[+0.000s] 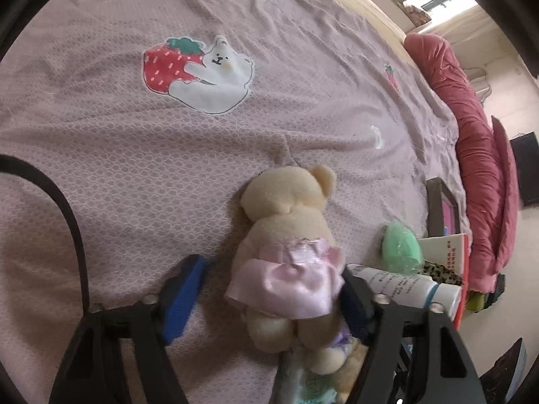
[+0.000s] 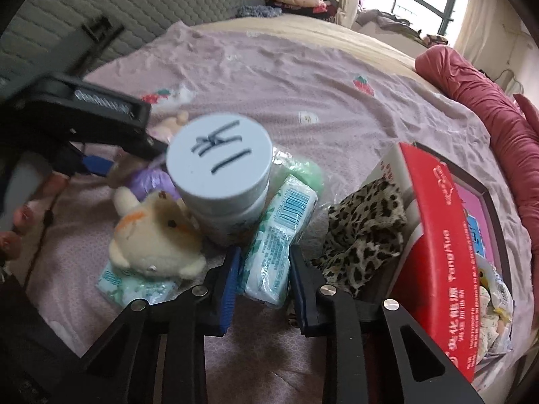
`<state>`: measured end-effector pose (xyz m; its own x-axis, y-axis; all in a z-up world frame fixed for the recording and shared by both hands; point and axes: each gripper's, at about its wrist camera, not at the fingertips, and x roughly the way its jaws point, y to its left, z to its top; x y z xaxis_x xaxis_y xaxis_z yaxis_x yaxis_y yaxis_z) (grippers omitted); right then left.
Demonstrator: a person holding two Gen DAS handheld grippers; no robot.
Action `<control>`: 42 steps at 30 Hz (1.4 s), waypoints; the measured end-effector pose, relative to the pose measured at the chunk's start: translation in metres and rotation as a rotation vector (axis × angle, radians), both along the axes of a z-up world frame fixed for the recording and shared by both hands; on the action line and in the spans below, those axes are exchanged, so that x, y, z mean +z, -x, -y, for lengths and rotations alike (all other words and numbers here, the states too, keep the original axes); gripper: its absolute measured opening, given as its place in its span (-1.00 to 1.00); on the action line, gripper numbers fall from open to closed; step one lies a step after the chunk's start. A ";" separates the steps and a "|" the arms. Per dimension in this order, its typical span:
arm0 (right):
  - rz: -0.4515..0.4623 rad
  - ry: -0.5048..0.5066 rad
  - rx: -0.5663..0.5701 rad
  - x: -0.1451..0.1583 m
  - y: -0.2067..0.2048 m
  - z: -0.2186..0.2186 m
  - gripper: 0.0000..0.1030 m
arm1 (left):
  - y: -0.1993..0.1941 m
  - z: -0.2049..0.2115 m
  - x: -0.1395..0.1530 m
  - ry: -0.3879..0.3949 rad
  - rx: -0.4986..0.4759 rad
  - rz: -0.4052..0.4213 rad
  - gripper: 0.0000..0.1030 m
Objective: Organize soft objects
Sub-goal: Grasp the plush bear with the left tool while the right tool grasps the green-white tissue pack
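Note:
A cream teddy bear in a pink satin dress (image 1: 289, 235) lies face down on the pink bedspread (image 1: 134, 155). My left gripper (image 1: 269, 298) is open, its blue pads (image 1: 183, 299) on either side of the bear's skirt, the left one apart from it. My right gripper (image 2: 264, 281) is open around the near end of a tissue pack (image 2: 279, 235). A second cream plush (image 2: 155, 235) lies on another tissue pack (image 2: 134, 284). A leopard-print cloth (image 2: 367, 232) and a green soft item (image 1: 401, 245) lie nearby. The left gripper (image 2: 94, 165) also shows in the right wrist view.
A white jar with a marked lid (image 2: 220, 158) stands behind the tissue pack. A red and white box (image 2: 441, 256) stands at the right, against a framed picture (image 2: 478, 208). A white tube (image 1: 404, 286) lies by the left gripper. A red quilt (image 1: 478, 155) runs along the bed's right edge.

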<state>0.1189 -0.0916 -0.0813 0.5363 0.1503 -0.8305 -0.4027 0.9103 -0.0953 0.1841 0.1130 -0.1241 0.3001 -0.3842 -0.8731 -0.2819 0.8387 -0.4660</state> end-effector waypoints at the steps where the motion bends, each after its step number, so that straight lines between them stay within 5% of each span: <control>1: 0.002 -0.012 0.002 0.004 0.001 0.002 -0.46 | 0.000 -0.002 0.000 0.020 0.004 0.002 -0.01; 8: 0.005 -0.078 -0.020 0.027 0.011 0.017 -0.46 | 0.007 -0.010 -0.001 0.119 0.014 0.038 -0.15; 14: 0.001 -0.114 -0.029 0.037 0.020 0.026 -0.46 | 0.022 -0.015 0.013 0.128 0.039 0.074 -0.16; 42: 0.152 -0.255 -0.109 0.114 0.042 0.079 -0.46 | 0.090 0.001 0.135 -0.037 -0.055 0.308 -0.16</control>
<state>0.0773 -0.1703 0.0331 0.6760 0.2788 -0.6821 -0.3006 0.9495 0.0902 0.0938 0.1122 0.0111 0.5324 -0.3768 -0.7580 -0.0863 0.8667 -0.4914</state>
